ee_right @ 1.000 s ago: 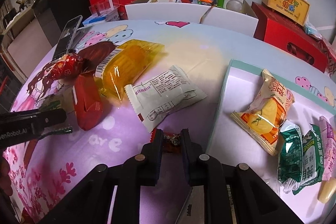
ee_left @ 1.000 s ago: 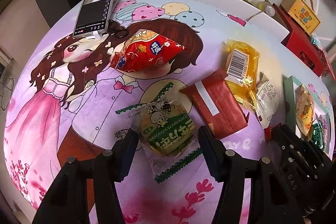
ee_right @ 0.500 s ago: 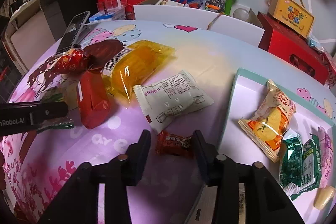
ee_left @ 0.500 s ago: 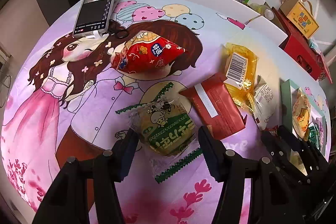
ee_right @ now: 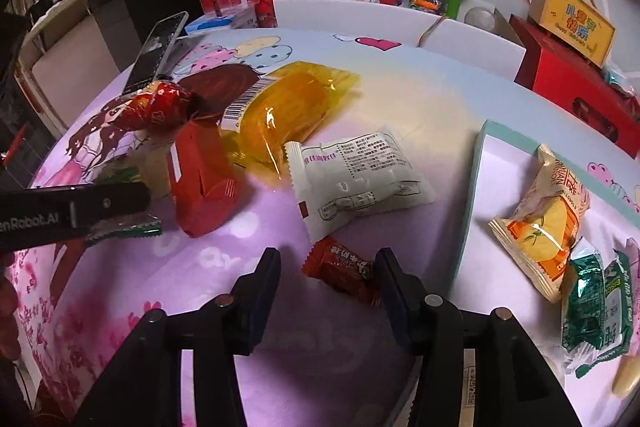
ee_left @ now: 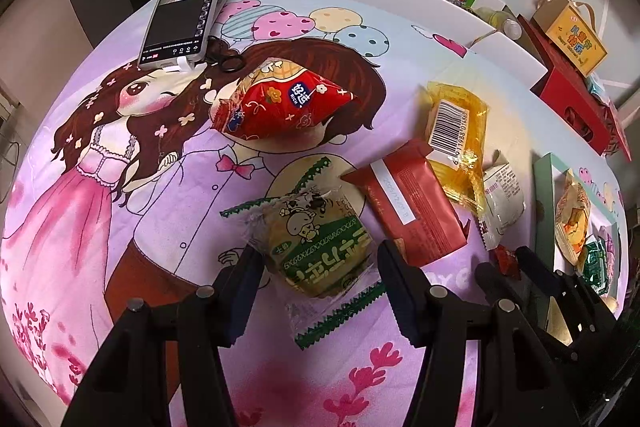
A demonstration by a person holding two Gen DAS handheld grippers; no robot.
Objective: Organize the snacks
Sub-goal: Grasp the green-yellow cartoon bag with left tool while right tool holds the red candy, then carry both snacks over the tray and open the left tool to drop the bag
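My left gripper [ee_left: 318, 267] is open, its jaws on either side of a green-and-yellow snack pack [ee_left: 318, 247] lying on the cartoon cloth. My right gripper [ee_right: 328, 269] is open around a small red candy [ee_right: 344, 269] on the cloth; this gripper also shows in the left wrist view [ee_left: 508, 267]. Loose on the cloth are a red bag [ee_left: 286, 105], a red flat pack [ee_left: 406, 203], a yellow pack [ee_right: 282, 107] and a white pack [ee_right: 356, 173]. A white tray with a teal rim [ee_right: 476, 183] at the right holds an orange-and-cream pack [ee_right: 540, 223] and green packs [ee_right: 592, 305].
A phone [ee_left: 182, 13] lies at the cloth's far left. Red boxes [ee_right: 576, 91], a yellow gift box [ee_right: 572, 19], white panels [ee_right: 348, 17] and small toys stand along the far edge. The left gripper's arm [ee_right: 72, 209] crosses the right wrist view at the left.
My right gripper has opened and let go of the small red candy, which now lies on the cloth between its jaws. My left gripper has stayed open around the green-and-yellow pack.
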